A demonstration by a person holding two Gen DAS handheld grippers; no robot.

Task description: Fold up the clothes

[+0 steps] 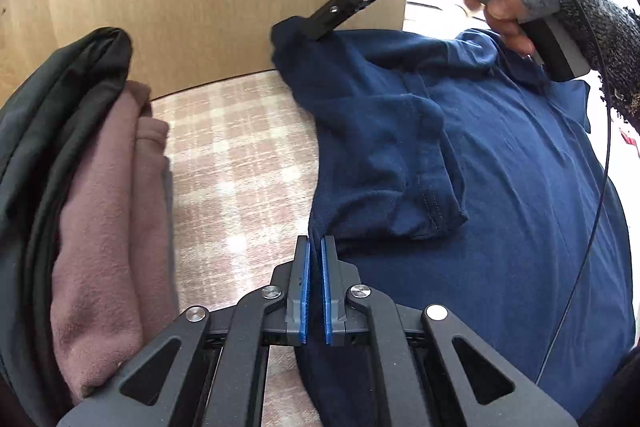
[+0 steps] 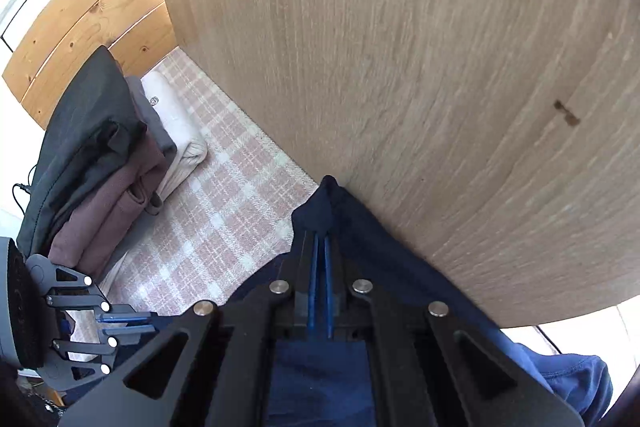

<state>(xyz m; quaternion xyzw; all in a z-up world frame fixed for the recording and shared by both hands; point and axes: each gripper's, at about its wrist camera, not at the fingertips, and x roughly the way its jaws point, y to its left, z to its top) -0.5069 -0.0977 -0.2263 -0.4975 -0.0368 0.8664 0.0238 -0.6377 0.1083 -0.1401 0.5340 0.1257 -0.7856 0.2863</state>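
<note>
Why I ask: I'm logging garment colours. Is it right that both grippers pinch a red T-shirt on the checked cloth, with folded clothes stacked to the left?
Not quite: the T-shirt is navy blue, not red, as the left wrist view shows. The left gripper and right gripper both pinch it on the checked cloth, with the folded clothes stacked left.

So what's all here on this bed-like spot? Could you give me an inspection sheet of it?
Surface: pink and white checked cover, partly bare.
Job's things: navy T-shirt spread out, one sleeve folded inward; its far corner is lifted.
Clutter: folded pile at the side, with a dark garment on top, a mauve garment below, grey and white pieces behind.
Grippers: left gripper at the shirt's near edge, jaws almost closed, grip unclear; right gripper shut on the shirt's far corner.
Cables: black cable hanging from the right gripper.
Surroundings: light wood panel, pine boards beyond.
</note>
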